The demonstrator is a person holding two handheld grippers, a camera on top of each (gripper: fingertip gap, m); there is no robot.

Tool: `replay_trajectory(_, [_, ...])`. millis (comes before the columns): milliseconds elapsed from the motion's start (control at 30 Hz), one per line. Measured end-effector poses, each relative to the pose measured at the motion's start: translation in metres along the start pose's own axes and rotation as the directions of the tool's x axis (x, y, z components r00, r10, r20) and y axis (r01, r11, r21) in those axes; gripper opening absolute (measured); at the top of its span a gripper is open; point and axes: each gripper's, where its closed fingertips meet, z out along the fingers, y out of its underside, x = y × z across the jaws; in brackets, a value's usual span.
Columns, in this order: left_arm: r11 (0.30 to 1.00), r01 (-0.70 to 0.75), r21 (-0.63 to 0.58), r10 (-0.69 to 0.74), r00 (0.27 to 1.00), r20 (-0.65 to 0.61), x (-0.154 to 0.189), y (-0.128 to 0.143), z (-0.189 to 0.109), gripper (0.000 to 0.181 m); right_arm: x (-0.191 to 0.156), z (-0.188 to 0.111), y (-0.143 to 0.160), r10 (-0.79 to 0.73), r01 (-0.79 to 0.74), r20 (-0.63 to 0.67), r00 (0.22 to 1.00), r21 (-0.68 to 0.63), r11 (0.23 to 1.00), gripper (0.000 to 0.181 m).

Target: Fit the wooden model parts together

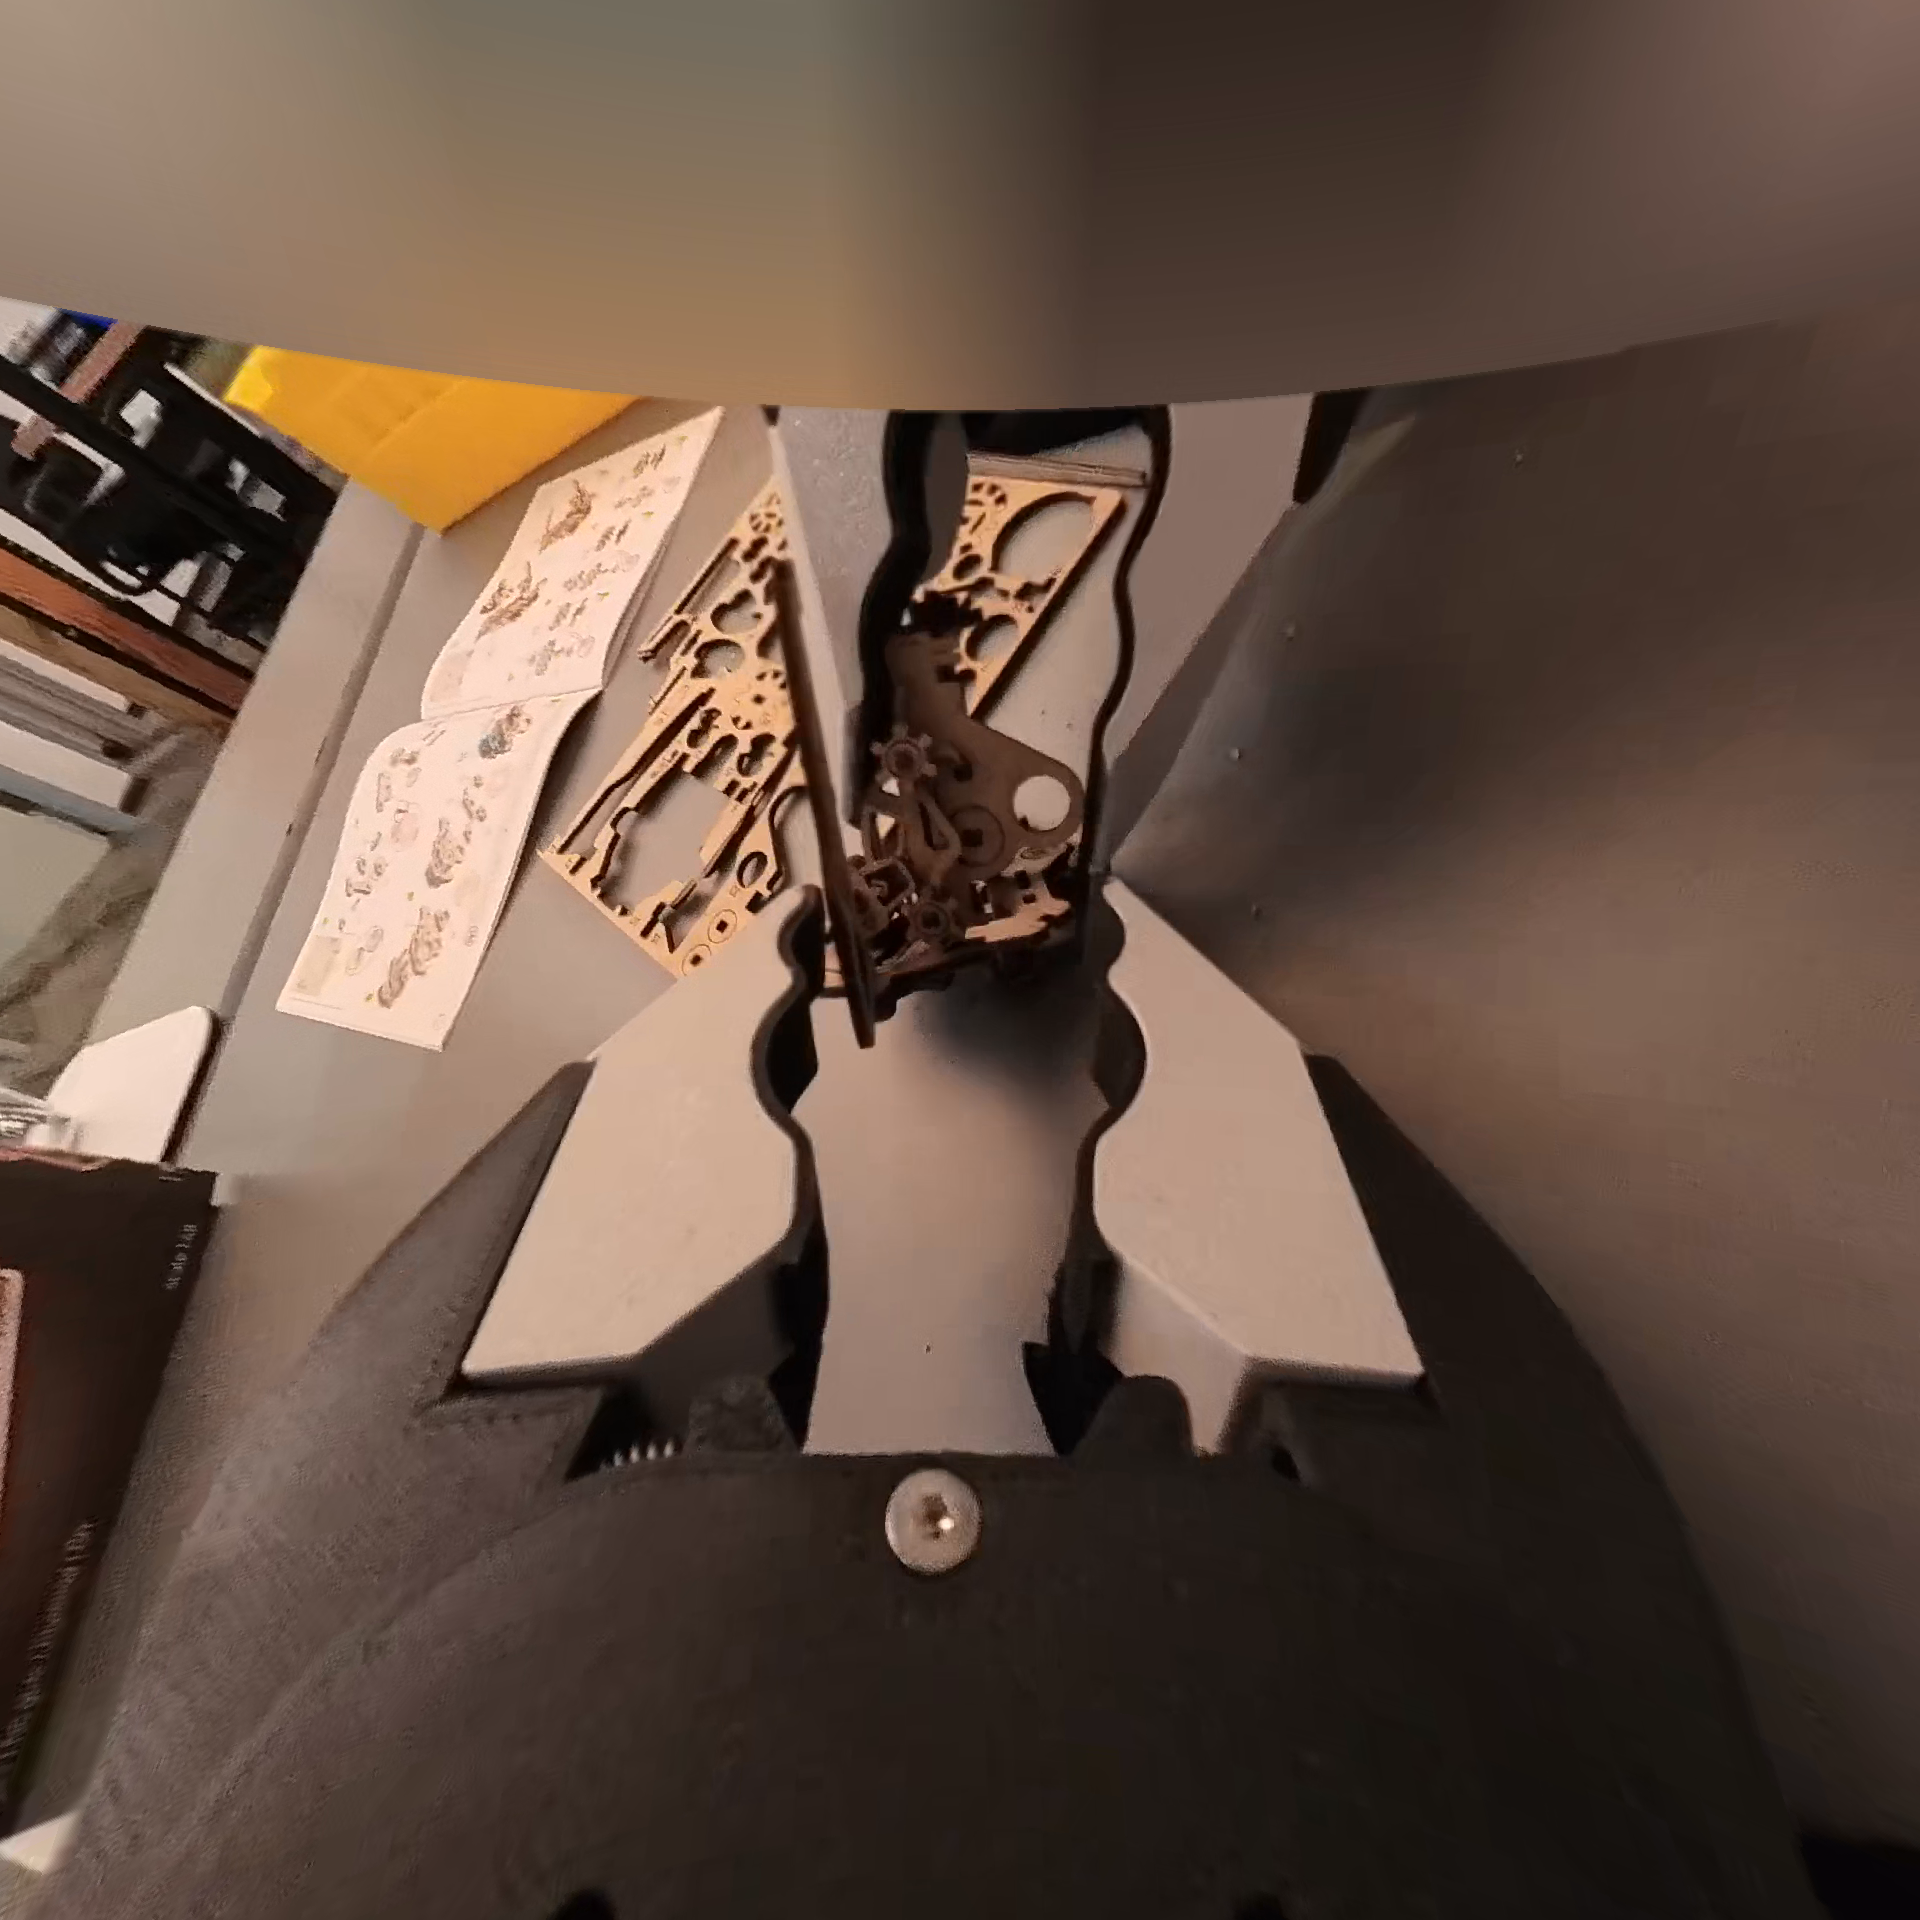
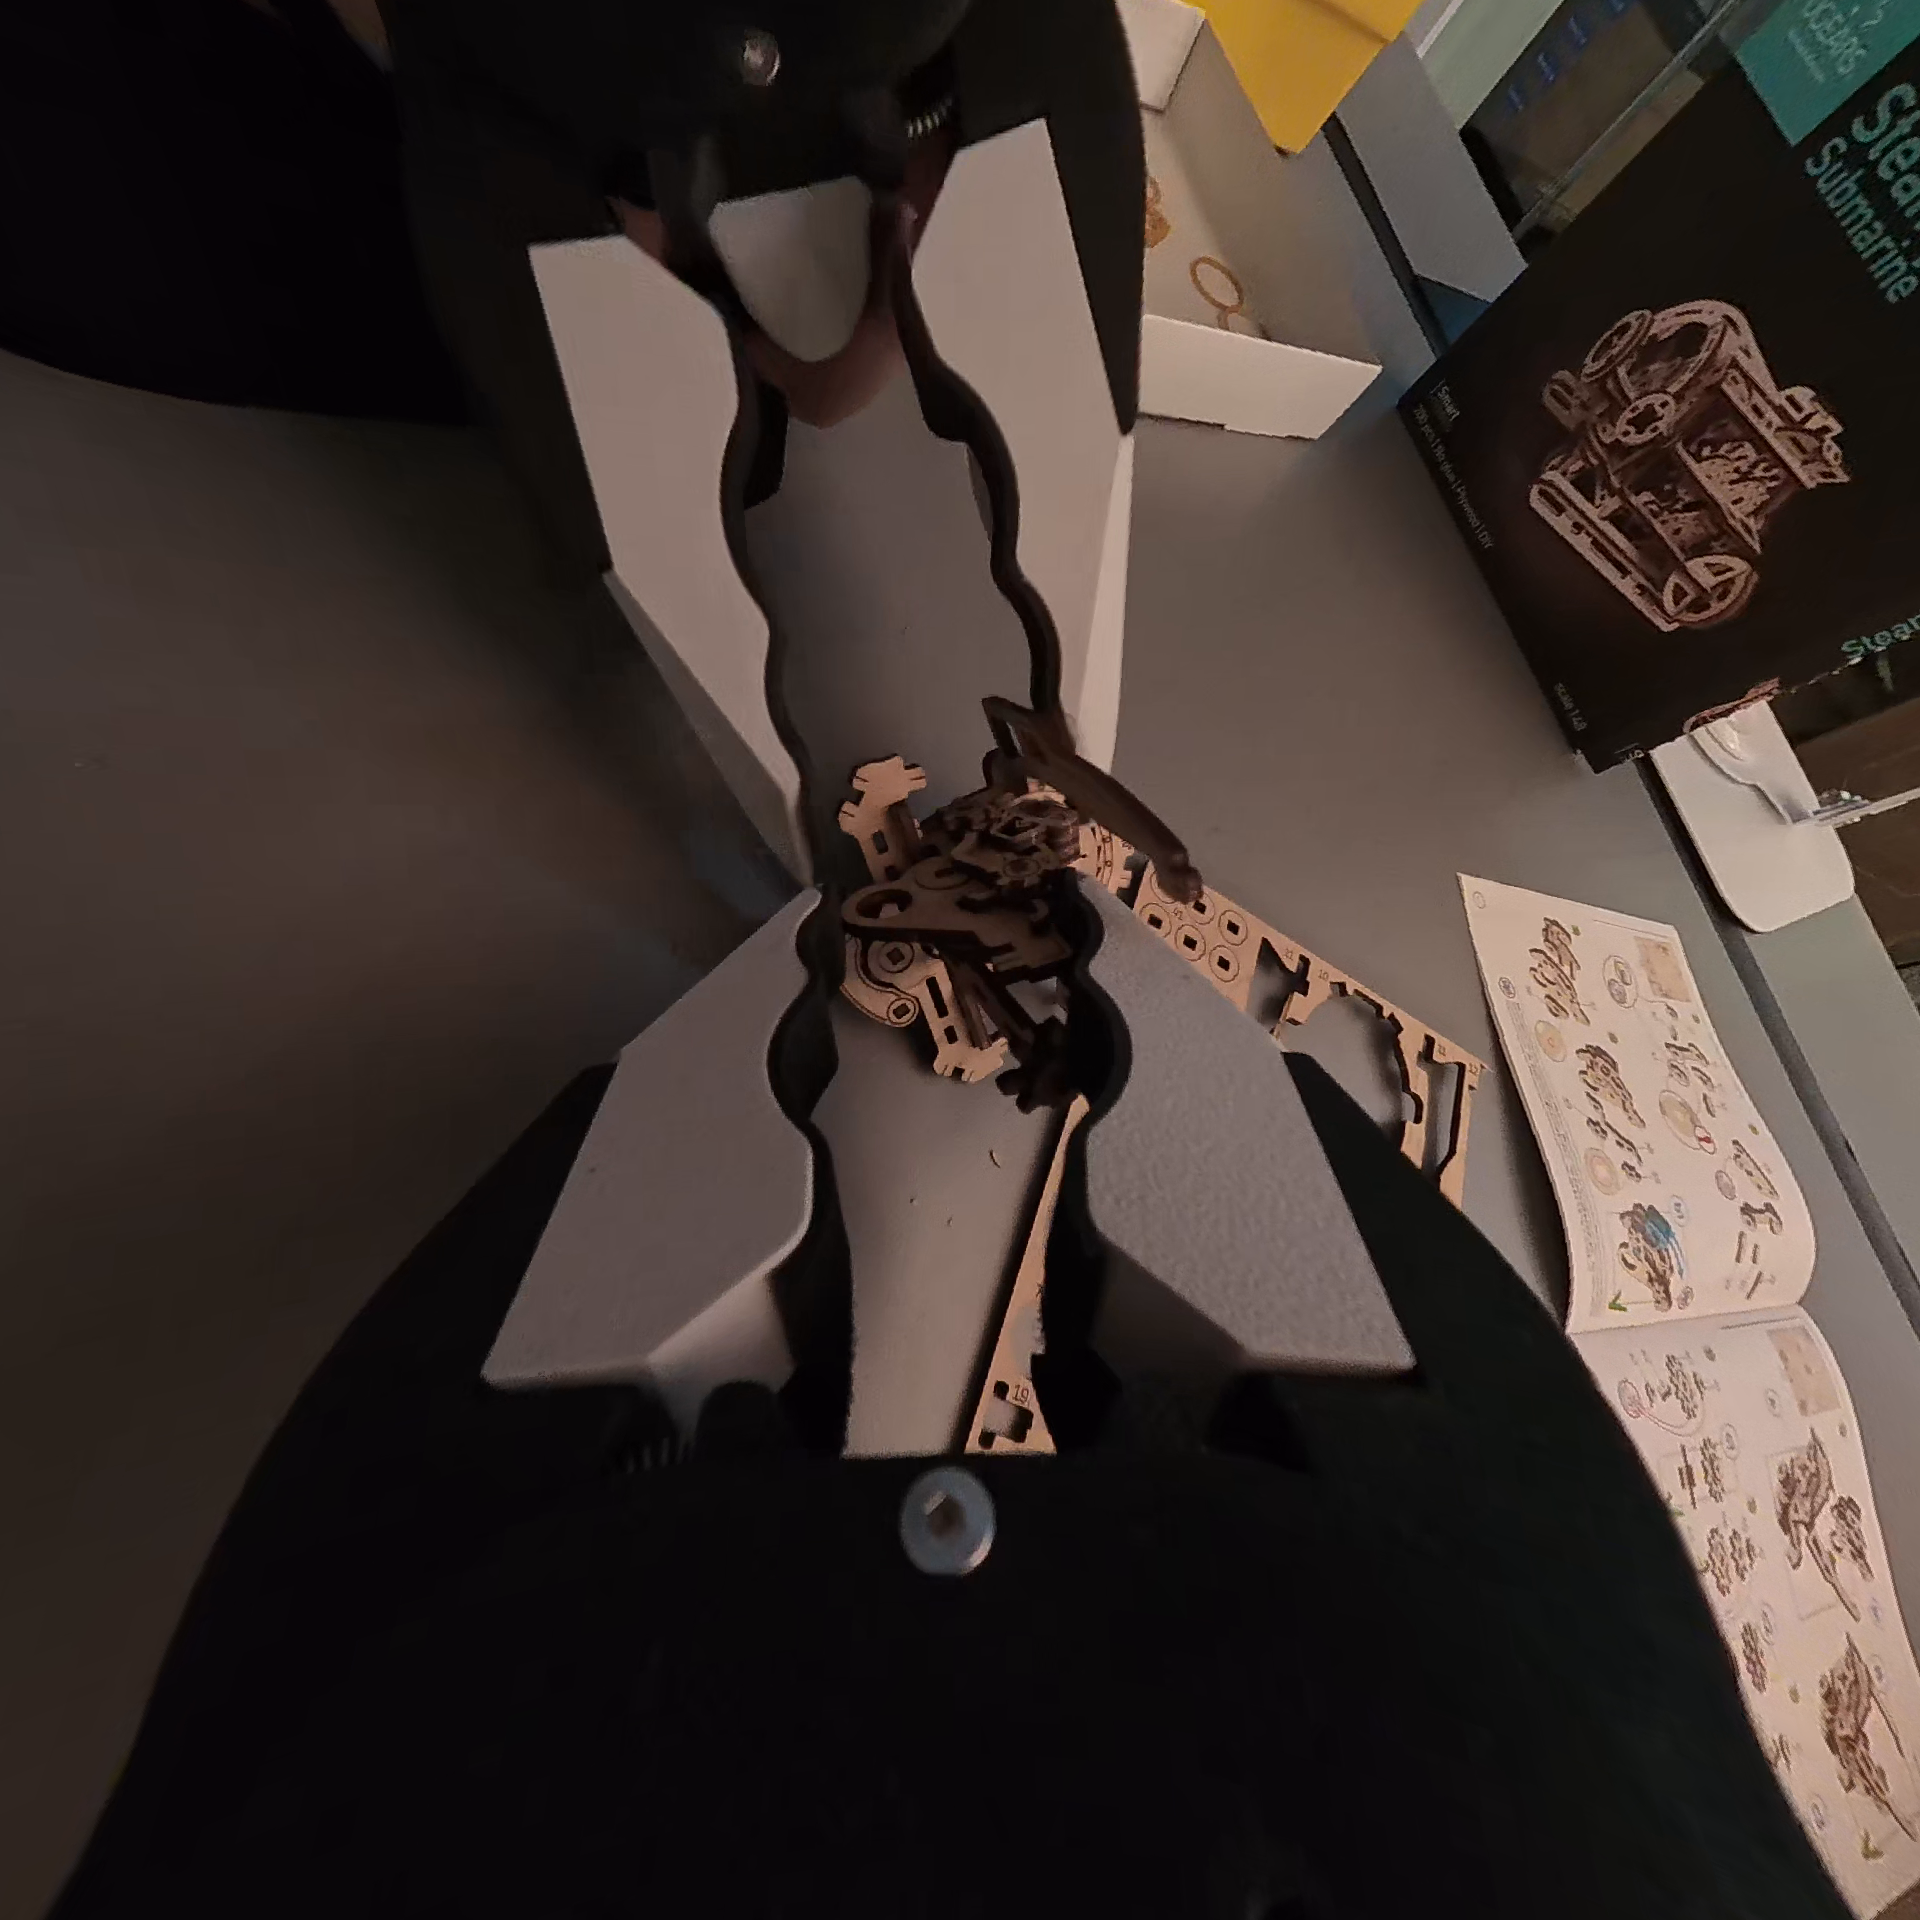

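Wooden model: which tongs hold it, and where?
Both tongs, tip to tip, close on the wooden model: right tongs around its near end, left tongs around the opposite end.

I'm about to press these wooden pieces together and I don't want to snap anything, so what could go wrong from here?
Three risks, as far as the views show:
1. The wooden assembly is pinched between both grippers' tips, left gripper and right gripper; extra squeeze might crack its thin gears.
2. A thin flat piece stands on edge beside it and could bend or slip.
3. The cut-out sheet lies right underneath, so a dropped part may get lost among the offcuts.
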Motion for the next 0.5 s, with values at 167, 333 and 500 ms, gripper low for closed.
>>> replay_trajectory(167, [0.998, 0.065, -0.015, -0.064, 0.998, 0.006, -0.0051, 0.003, 0.0016, 0.044, 0.0042, 0.0009, 0.0019, 0.02, -0.02, -0.04, 0.999, -0.015, 1.0, 0.04])
replay_trajectory(333, [0.997, 0.074, -0.027, -0.074, 0.997, 0.003, -0.0052, 0.004, 0.0019, 0.04, 0.0052, 0.0011, 0.0025, 0.051, -0.051, -0.032, 0.998, -0.022, 0.998, 0.04])
replay_trajectory(500, [0.997, 0.07, -0.031, -0.07, 0.998, 0.004, -0.0054, 0.005, 0.0017, 0.04, 0.0055, 0.0016, 0.0024, 0.043, -0.042, 0.017, 0.999, -0.045, 0.998, 0.04])
